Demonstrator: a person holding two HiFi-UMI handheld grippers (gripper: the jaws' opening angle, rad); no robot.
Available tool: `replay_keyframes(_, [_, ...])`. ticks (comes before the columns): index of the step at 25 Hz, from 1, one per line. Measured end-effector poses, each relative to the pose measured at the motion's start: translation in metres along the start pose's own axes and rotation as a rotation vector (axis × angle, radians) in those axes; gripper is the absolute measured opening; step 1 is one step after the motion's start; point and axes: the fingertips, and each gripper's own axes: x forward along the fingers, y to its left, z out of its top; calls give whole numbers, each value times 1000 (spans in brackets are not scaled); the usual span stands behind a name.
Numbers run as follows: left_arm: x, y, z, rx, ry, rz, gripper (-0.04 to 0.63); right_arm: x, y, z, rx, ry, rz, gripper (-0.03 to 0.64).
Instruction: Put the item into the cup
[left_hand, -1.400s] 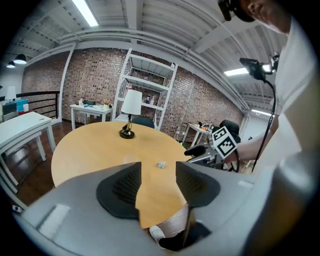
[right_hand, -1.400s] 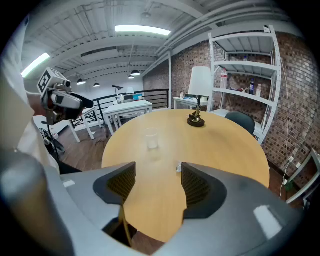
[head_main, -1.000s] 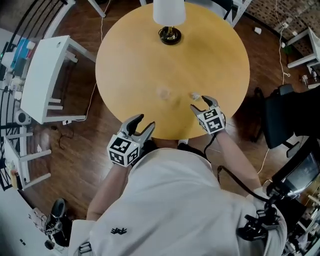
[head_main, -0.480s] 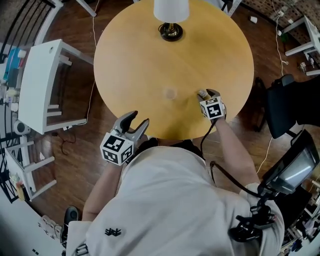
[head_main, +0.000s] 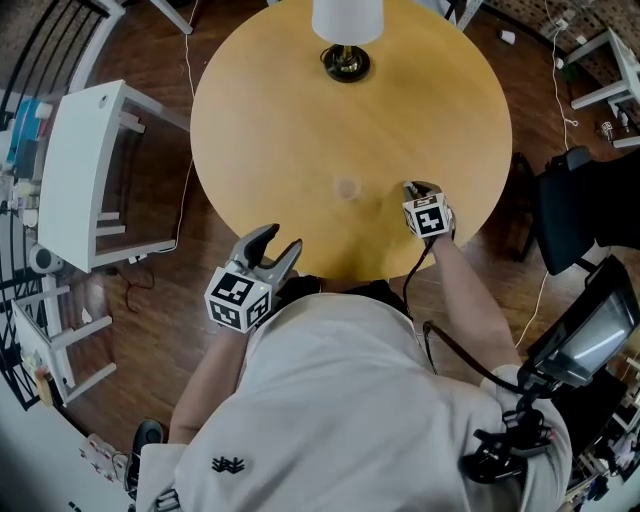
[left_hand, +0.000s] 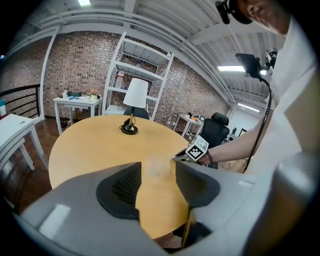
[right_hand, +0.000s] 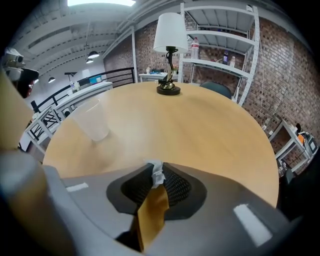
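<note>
A clear plastic cup (right_hand: 92, 120) stands upright on the round wooden table (head_main: 300, 110); in the head view the cup (head_main: 346, 187) is near the table's middle, and in the left gripper view the cup (left_hand: 156, 167) shows blurred between the jaws, farther off. My right gripper (head_main: 413, 190) rests low on the table right of the cup. Its jaws are shut on a small crumpled white item (right_hand: 157, 174), pinched at the tips. My left gripper (head_main: 277, 246) hovers at the table's near edge, open with nothing between its fingers.
A lamp with a white shade (head_main: 346, 22) stands at the table's far edge. A white side table (head_main: 90, 170) is to the left on the wooden floor, a black office chair (head_main: 585, 220) to the right. Shelving lines the brick wall behind.
My right gripper moved forward onto the small white item and closed on it. The left gripper shifted slightly left and nearer.
</note>
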Motion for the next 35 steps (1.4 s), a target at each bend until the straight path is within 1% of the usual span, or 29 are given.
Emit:
replay_keyframes(7, [-1,-16,3,-9,-38,-14,186,-41,0,16,-32,-45,3,58])
replay_keyframes(11, [-1,-20,4,-14,-59,-14,186,-60,13,39,-77,-93,27,58])
replay_keyframes(14, [0,-19,1,-25,-69,-14,186,-73,31,60,-113,-129,62,58])
replay_keyframes(18, [-1,-19,-1,-29,-67,1,186,-81,65,89,-181,-168,132,58])
replay_keyframes(23, [-15,-15,2,-49,-88,19,186,-83,106,117,-259,-198,202,58])
replay_keyframes(27, [-25,-10,1,-58,-97,36,186,-75,129,125,-296,-198,233,58])
replay_keyframes(35, [-38,12,-12,-89,-93,67,186,-39,144,112,-353,-123,247,58])
